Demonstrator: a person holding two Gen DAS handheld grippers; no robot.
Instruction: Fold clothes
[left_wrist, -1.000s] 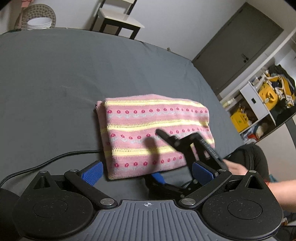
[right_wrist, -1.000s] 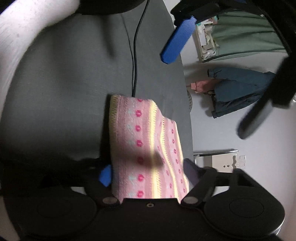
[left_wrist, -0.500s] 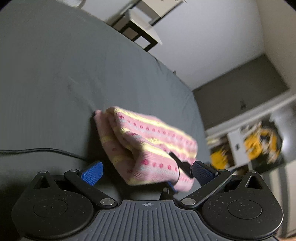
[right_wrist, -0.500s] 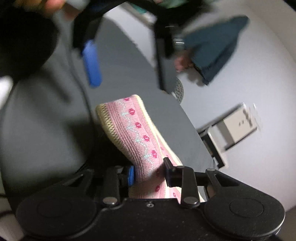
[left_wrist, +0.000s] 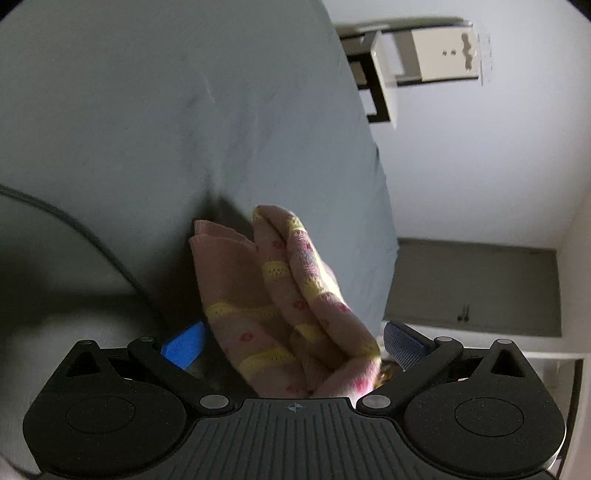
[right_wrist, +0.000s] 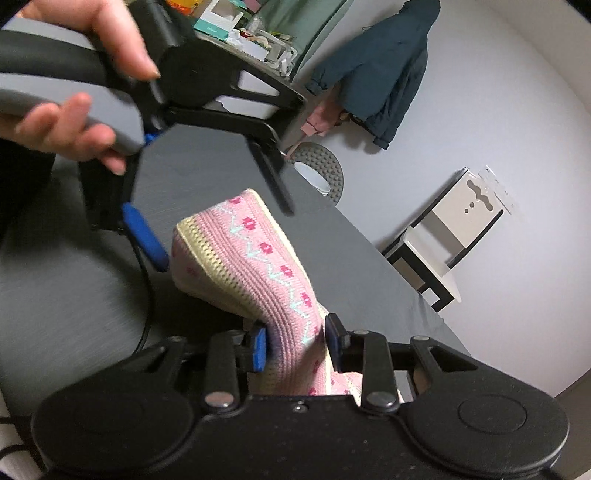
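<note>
Black cable (left_wrist: 92, 236) beside folded pink knit (left_wrist: 280, 295); white chair (right_wrist: 454, 225) beyond.

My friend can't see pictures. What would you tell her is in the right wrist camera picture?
The right gripper pinches a folded pink knitted cloth with flower patterns and lifts it above a dark grey table. A hand holds the left gripper just behind it, jaws open around the cloth's far end. A white chair and a dark jacket are by the wall.

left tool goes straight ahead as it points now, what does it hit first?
The pink knit cloth: it already hangs between the open left tool fingers, held by the right tool. Past it lies the grey tabletop, though depth is unclear.
</note>
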